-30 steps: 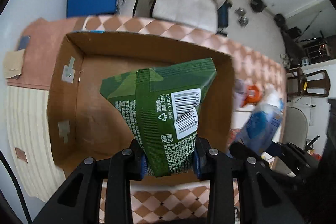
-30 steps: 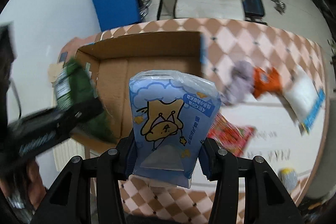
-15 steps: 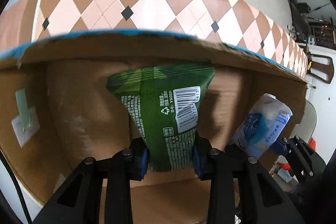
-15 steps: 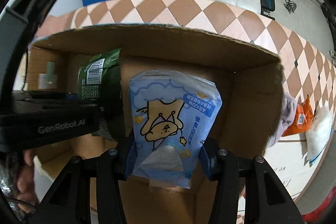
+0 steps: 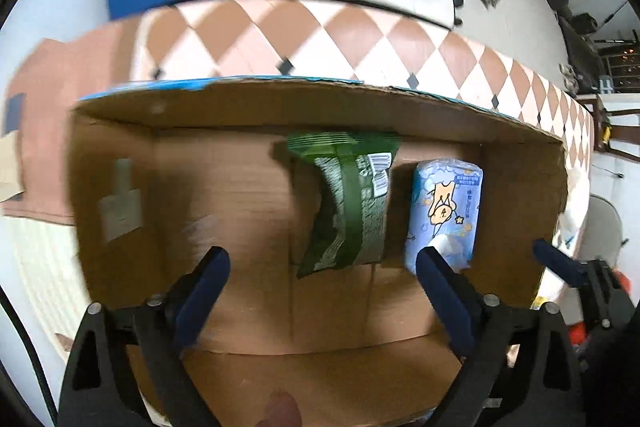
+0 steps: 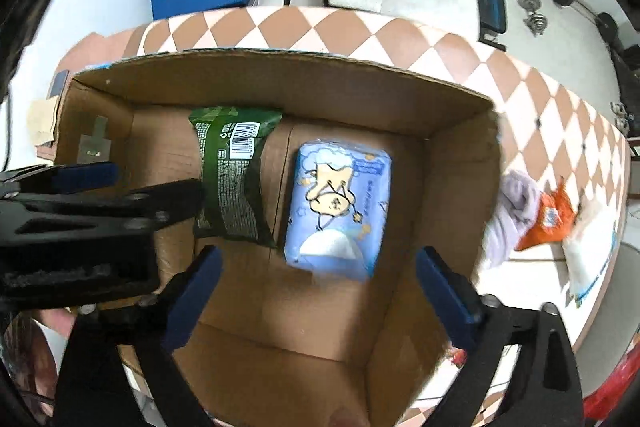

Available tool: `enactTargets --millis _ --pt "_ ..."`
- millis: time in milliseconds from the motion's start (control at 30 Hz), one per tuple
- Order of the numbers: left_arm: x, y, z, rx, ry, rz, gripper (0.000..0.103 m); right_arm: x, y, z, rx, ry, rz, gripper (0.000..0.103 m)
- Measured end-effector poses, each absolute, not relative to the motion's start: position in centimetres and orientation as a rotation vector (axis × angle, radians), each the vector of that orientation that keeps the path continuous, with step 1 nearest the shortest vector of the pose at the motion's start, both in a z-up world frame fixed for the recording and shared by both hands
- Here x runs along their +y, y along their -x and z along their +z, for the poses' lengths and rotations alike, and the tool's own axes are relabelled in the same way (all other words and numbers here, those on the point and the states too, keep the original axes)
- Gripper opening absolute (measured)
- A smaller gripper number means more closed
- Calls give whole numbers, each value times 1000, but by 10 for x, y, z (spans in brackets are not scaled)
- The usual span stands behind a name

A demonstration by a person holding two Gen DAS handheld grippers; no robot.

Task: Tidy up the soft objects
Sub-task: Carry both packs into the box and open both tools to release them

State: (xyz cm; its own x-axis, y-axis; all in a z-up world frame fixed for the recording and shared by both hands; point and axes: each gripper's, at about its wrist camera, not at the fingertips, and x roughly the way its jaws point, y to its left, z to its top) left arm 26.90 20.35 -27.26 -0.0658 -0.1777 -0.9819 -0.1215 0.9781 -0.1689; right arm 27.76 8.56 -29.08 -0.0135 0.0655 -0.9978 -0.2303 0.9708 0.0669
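Soft packs are both dropped: left gripper [image 5: 322,263] and right gripper [image 6: 316,265] fingers have just been opening, nothing between them. Green snack bag [image 6: 232,173] and blue tissue pack [image 6: 338,213] lie side by side in the cardboard box [image 6: 456,167]. Purple cloth [image 6: 514,209], orange pouch [image 6: 550,217], white pack [image 6: 588,247] wait on the worktop [image 6: 460,55].

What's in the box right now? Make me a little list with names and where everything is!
box: cardboard box, open on top, on a checkered table
in box, left: green snack bag, lying flat
in box, right: blue tissue pack with a cartoon, lying flat
left gripper: fingers open, holding nothing, just opened
right gripper: fingers open, holding nothing, just opened
outside box: purple cloth, orange bag, white bag
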Motion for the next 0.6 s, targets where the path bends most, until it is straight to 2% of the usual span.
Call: enactTargets --millis 167,333,600 --pt "202 -219 -234 1490 174 37 101 72 -251 -273 1478 86 187 103" --pt "216 -193 -209 1395 133 85 102 58 -217 -254 1417 40 155 103" --pt "198 -148 -183 1308 106 132 102 34 -160 -213 1338 15 166 103"
